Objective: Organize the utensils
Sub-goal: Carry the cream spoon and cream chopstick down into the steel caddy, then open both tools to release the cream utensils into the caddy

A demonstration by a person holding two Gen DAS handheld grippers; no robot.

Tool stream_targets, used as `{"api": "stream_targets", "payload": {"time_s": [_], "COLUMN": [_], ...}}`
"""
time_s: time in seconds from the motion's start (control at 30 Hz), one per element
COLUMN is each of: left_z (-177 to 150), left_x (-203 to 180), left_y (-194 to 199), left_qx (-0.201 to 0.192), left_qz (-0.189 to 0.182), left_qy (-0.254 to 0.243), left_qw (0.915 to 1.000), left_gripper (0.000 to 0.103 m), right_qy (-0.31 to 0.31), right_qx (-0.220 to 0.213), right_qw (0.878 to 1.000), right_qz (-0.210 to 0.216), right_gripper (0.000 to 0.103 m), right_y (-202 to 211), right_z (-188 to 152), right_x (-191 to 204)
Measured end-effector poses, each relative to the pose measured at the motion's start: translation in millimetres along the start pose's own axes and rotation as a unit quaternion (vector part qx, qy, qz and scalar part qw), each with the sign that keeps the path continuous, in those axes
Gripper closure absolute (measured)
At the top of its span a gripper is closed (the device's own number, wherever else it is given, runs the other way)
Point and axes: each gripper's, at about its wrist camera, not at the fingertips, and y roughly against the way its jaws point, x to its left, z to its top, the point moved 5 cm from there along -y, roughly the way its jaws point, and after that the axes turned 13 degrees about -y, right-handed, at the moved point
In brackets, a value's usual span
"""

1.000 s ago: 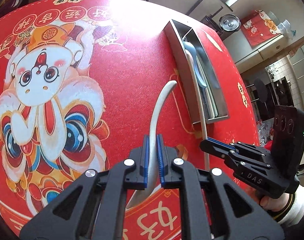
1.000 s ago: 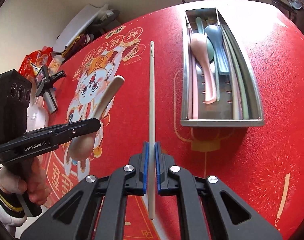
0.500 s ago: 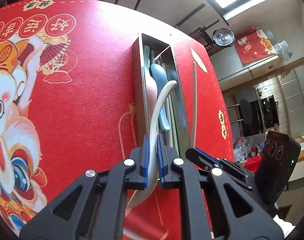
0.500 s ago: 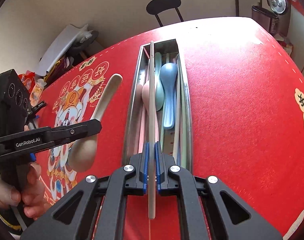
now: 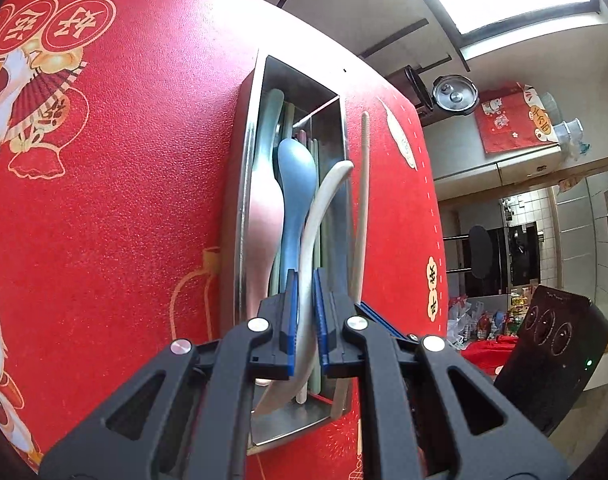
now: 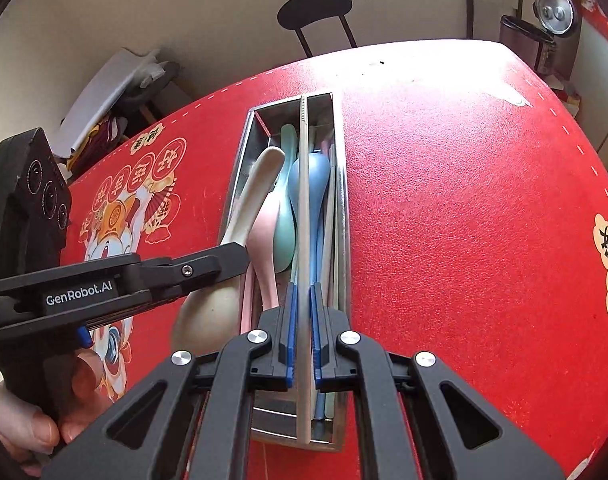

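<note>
1. Looking along the left hand-held gripper: its blue pads are clamped on the handle of a cream spoon, held above the steel tray on the red surface. A blue spoon and a pink spoon lie inside the tray.
2. Looking along the right hand-held gripper: its pads are clamped on a cream chopstick, held lengthwise over the tray. The left hand-held gripper, carried by a hand, holds the cream spoon at the tray's left wall.
</note>
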Motion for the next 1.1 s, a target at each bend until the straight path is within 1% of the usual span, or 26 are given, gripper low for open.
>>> {"api": "stream_targets", "payload": {"time_s": [0.3, 0.43, 0.57, 0.67, 0.77, 0.87, 1.1], "left_z": [11.6, 14.7, 18.1, 19.8, 21.2, 22.9, 26.3], "left_x": [6.0, 5.4, 6.1, 6.2, 3.8, 0.5, -3.6], "left_y": [-7.5, -10.5, -9.5, -5.6, 1.6, 13.6, 56.7], "left_qx": [-0.005, 0.000, -0.003, -0.006, -0.009, -0.014, -0.033], "left_qz": [0.018, 0.027, 0.034, 0.039, 0.048, 0.065, 0.125], "left_qy": [0.000, -0.008, -0.014, -0.020, -0.035, -0.061, -0.124], "left_qw": [0.9998, 0.9996, 0.9993, 0.9990, 0.9982, 0.9959, 0.9839], "left_gripper": [0.090, 0.090, 0.090, 0.084, 0.081, 0.078, 0.076], "right_qy": [-0.015, -0.023, -0.029, -0.031, -0.031, -0.030, -0.023], "right_qx": [0.005, 0.008, 0.006, 0.006, 0.001, -0.006, -0.031], "right_qw": [1.000, 1.000, 1.000, 0.999, 1.000, 0.999, 0.999], "right_qz": [-0.006, -0.008, -0.005, -0.005, -0.006, -0.013, -0.032], "right_gripper": [0.097, 0.096, 0.097, 0.097, 0.097, 0.097, 0.097], "right_y": [-7.0, -8.7, -9.0, -8.0, -3.9, 3.0, 30.9], "right_z": [1.0, 1.0, 2.1, 3.8, 5.8, 7.5, 11.0], "right_x": [-4.4, -8.3, -9.2, -9.2, -8.9, -9.5, -12.3]}}
